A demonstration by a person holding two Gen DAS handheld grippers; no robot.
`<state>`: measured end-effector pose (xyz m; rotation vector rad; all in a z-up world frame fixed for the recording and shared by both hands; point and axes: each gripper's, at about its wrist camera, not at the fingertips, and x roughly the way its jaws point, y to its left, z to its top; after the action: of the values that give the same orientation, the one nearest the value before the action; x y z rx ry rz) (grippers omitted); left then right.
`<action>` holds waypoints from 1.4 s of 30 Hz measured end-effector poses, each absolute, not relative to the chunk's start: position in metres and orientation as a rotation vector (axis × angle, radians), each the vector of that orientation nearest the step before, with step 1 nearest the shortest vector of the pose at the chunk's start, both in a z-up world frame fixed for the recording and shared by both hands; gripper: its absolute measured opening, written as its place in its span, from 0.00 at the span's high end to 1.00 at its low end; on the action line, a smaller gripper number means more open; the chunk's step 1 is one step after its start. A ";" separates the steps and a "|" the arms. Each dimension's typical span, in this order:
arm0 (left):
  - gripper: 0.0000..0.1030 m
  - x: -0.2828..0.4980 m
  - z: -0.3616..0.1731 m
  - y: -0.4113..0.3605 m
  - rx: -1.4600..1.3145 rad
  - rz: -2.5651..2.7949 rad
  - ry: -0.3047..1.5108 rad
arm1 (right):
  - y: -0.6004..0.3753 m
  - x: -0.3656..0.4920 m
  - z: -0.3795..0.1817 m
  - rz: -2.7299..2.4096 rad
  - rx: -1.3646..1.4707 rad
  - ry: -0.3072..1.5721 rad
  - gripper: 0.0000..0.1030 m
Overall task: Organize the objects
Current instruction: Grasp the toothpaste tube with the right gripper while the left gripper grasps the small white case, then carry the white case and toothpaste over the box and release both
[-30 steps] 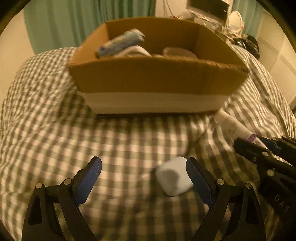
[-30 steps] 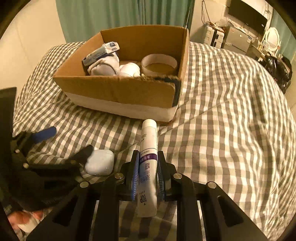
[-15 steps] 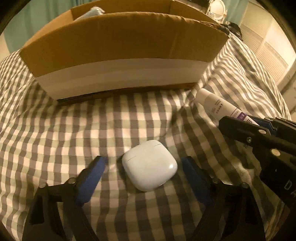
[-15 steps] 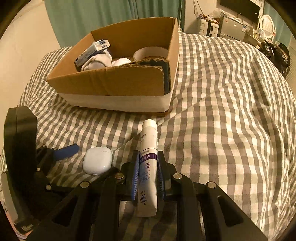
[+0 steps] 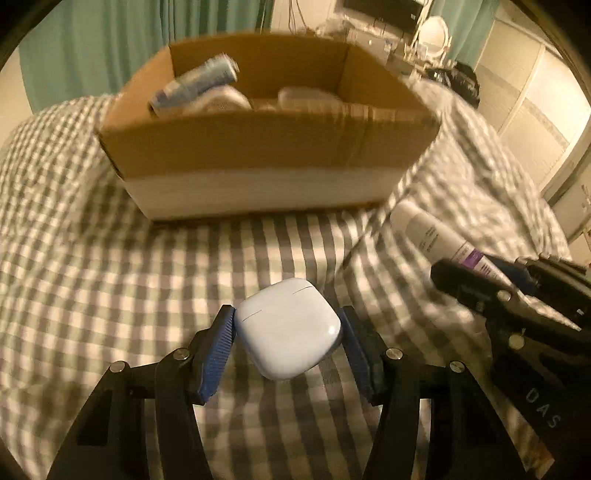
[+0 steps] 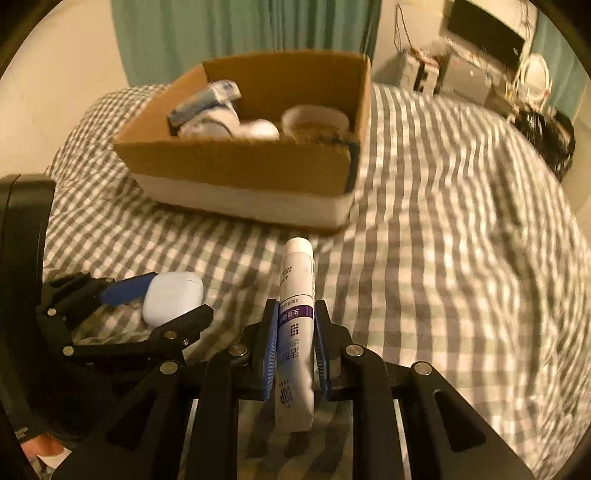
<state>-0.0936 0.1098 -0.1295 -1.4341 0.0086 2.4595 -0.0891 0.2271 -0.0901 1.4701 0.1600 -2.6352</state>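
Note:
My left gripper [image 5: 288,321] is shut on a white earbud case [image 5: 288,332] and holds it just above the checked bedspread; the case also shows in the right wrist view [image 6: 171,297]. My right gripper [image 6: 295,317] is shut on a white tube with a purple band [image 6: 297,306], also seen from the left wrist view [image 5: 432,236]. An open cardboard box [image 5: 266,147] stands ahead of both grippers, also in the right wrist view [image 6: 251,166]. It holds a blue tube [image 5: 195,83], white items and a tape roll [image 6: 314,118].
The bed has a grey and white checked cover [image 6: 443,221]. Green curtains [image 5: 129,40] hang behind the box. A desk with a monitor [image 6: 484,26] and clutter stands at the back right. The left gripper [image 6: 110,321] sits close to the left of the right one.
My left gripper has closed its jaws on the earbud case and lifted it. The box now looks farther away. My right gripper still holds the tube and has risen a little.

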 end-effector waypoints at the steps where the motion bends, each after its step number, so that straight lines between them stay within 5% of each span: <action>1: 0.43 -0.094 -0.120 0.104 -1.409 2.474 -0.004 | 0.225 -0.088 -0.085 -2.637 1.457 0.162 0.83; 23: 0.43 -0.128 0.027 0.070 -1.091 2.649 0.000 | 0.195 -0.096 0.051 -2.718 1.093 0.180 0.83; 32: 0.43 -0.192 0.023 0.077 -1.094 2.659 0.028 | 0.191 -0.155 0.058 -2.702 1.062 0.121 0.83; 42: 0.43 -0.252 -0.032 0.094 -1.213 2.618 0.031 | 0.205 -0.227 -0.002 -2.642 1.186 0.029 0.83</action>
<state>-0.2521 0.0945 -0.0319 -1.2132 0.0308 2.6177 -0.2271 0.2045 -0.0021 1.1856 0.0290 -2.6418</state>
